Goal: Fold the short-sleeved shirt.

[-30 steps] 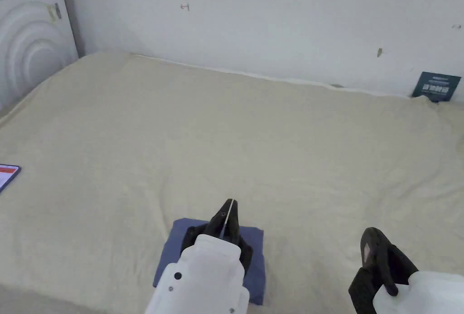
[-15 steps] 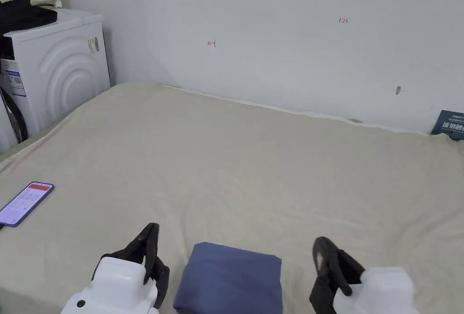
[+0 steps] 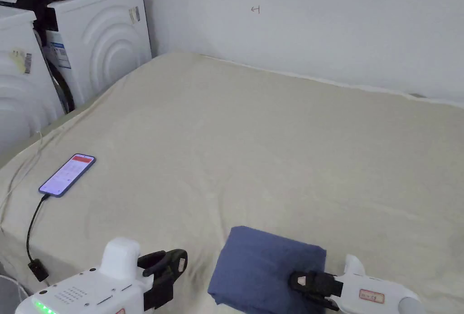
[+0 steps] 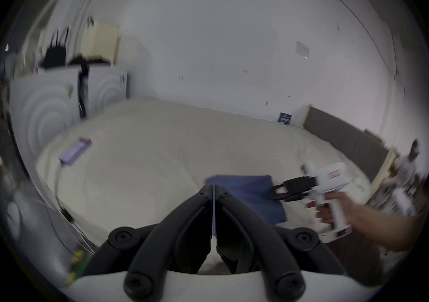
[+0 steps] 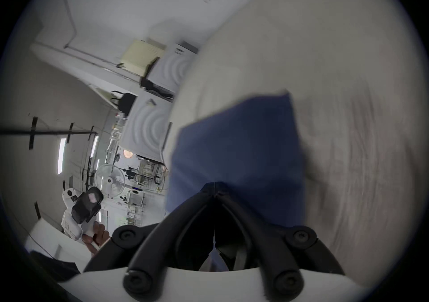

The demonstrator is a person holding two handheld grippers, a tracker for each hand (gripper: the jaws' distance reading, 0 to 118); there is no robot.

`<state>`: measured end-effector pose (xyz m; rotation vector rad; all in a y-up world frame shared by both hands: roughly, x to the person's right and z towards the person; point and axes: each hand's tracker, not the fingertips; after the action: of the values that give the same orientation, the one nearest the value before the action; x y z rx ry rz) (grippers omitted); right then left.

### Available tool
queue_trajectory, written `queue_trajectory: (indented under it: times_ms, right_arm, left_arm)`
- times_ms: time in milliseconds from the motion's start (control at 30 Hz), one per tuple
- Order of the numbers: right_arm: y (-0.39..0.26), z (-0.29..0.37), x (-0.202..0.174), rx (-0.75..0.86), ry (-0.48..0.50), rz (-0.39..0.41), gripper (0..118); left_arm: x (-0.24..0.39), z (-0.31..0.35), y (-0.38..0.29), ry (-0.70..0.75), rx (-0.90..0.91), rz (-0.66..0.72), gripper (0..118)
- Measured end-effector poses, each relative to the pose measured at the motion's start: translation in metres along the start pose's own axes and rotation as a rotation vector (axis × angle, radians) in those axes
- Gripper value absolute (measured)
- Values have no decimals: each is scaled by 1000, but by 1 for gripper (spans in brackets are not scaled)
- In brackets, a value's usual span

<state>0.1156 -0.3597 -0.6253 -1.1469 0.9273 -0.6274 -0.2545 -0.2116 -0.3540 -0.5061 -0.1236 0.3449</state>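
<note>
From the head view we see the shirt [image 3: 267,272] folded into a small blue square near the front edge of the bed [image 3: 281,147]. Our right gripper [image 3: 302,282] sits over its right side; a phone [image 3: 67,175] lies by the left edge. In the left gripper view, the left gripper [image 4: 213,187] has its jaws together, holding nothing. In the right gripper view, the right gripper [image 5: 214,185] has its jaws together, right at the shirt; we cannot tell if it pinches it.
</note>
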Motion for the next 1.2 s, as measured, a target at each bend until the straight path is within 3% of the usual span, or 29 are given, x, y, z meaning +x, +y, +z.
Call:
queue_trajectory:
  times_ms: [33,67,100,133,167,233,333,433,567,633,700,733,767,833,900,1000,1100,1200]
  right_arm:
    - [-2,-2,5,-10,23,-31,0]
    - [-3,-3,9,-10,41,-57,0]
    - [-3,-3,11,2,41,-53,0]
    - [-4,-2,12,5,40,-56,0]
    - [-5,-1,14,11,43,-71,0]
    - [-6,0,13,18,36,-89,0]
    - [-11,3,7,32,12,-49,0]
    - [-11,2,10,37,7,-54,0]
    - [-14,2,7,44,-7,-31,0]
    - [-16,3,6,49,-21,-6,0]
    - [-17,3,4,55,-30,-3,0]
    - [-18,3,3,57,-34,-7,0]
    - [-20,6,2,65,-45,-14,0]
    - [-23,11,-2,78,-36,-16,0]
    - [-29,24,-15,130,-40,34,0]
    - [-34,46,-33,210,30,48,0]
    - [-36,64,-47,232,33,52,0]
    - [-36,82,-60,246,-17,103,0]
  left_arm:
    - [-5,-7,-1,-13,-27,-2,19]
    - [-9,-15,-1,-1,-55,8,43]
    - [-12,-25,0,0,-97,28,88]
    - [-15,-36,1,-11,-131,46,112]
    - [-19,-50,2,-34,-176,61,118]
    - [-21,-76,3,-22,-212,81,118]
    - [-27,-125,4,20,-312,115,118]
    - [-35,-172,-1,-45,-359,147,118]
    - [-27,-210,-13,-12,-444,185,117]
    - [-9,-209,-17,-22,-438,160,95]
    - [7,-204,-17,-13,-427,118,37]
    - [9,-203,-17,-6,-433,117,34]
    - [13,-201,-16,-43,-423,139,34]
    - [24,-190,-9,19,-403,28,32]
    - [34,-175,6,24,-347,-57,32]
    - [37,-156,43,71,-363,-176,32]
    - [11,-137,85,83,-363,-289,32]
    - [-40,-131,125,185,-407,-336,32]
